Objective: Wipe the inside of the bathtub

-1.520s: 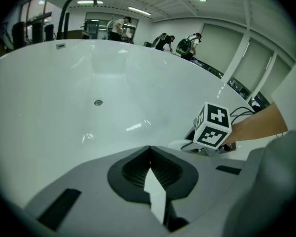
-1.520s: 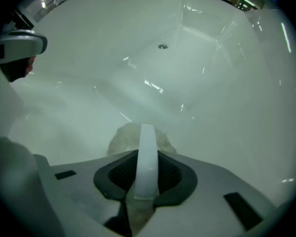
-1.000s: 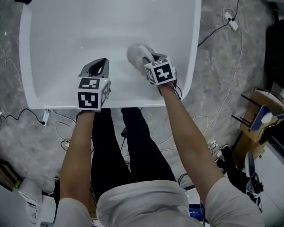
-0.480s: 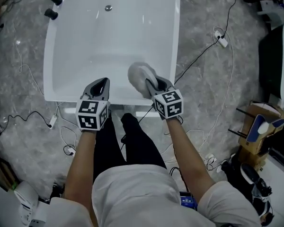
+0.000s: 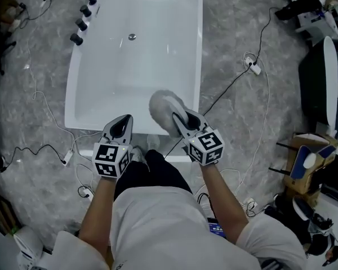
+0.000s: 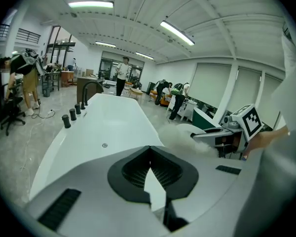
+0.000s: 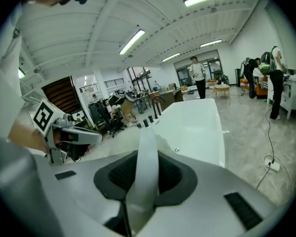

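Head view with both gripper views, read left to right. At far left I saw loose cables lying on the grey floor; next came a row of black taps on the left rim of the white bathtub, whose drain lay near the far end of the basin. I held the left gripper over the tub's near end; its own view showed the jaws brought together at the tips with nothing between them. Just to its right hung the fluffy grey-white wiping pad, over the near right corner of the tub and, as far as I could judge, lifted clear of the tub's surface. The right gripper carried that pad: its view showed the jaws clamped on the pad's white band. Further right, a dark cord ran across the floor towards a plug, with workshop clutter beyond. As to progress, the basin looked uniformly white, with no streaks, foam or wet marks that I could make out, so the pictures did not tell me which parts had been wiped. I judged that no stroke was under way at this moment, and that any remaining wiping would call for lowering the pad back onto the inner walls and floor of the tub.
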